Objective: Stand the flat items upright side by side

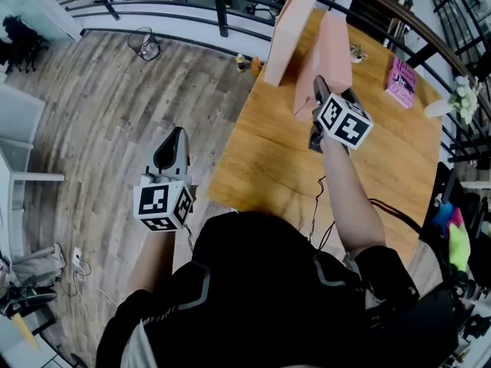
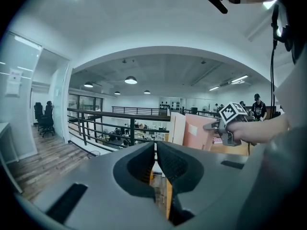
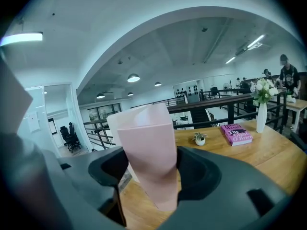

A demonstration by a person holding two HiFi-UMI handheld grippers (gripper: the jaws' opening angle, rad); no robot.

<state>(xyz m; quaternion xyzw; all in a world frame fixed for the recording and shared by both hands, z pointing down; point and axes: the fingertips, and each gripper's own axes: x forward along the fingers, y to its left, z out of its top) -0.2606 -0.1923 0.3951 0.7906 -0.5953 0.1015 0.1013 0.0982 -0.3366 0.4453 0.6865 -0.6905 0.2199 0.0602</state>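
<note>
The right gripper has its jaws pinched on both faces of a pink flat item, which it holds on edge over the far half of the desk. The right gripper view shows the panel filling the gap between the pads. Whether its lower edge rests on the wood cannot be told, since the jaws cover it.

Just beside it, toward the desk's far left corner, a paler flat item stands upright, apparently on its own. The two are close and roughly parallel, though the paler one appears to lean a little.

The left gripper hangs off the desk's left edge, above the wooden floor. Its jaws are pressed together with nothing between them.

The task looks well advanced: one item is up and the second is being brought in next to it. What seems left is to settle the held item square beside its neighbour and let go without tipping either.

A pink book lies flat near the far right edge, close to a small potted plant and a vase of flowers. If it counts as a flat item, it is not yet stood up.
</note>
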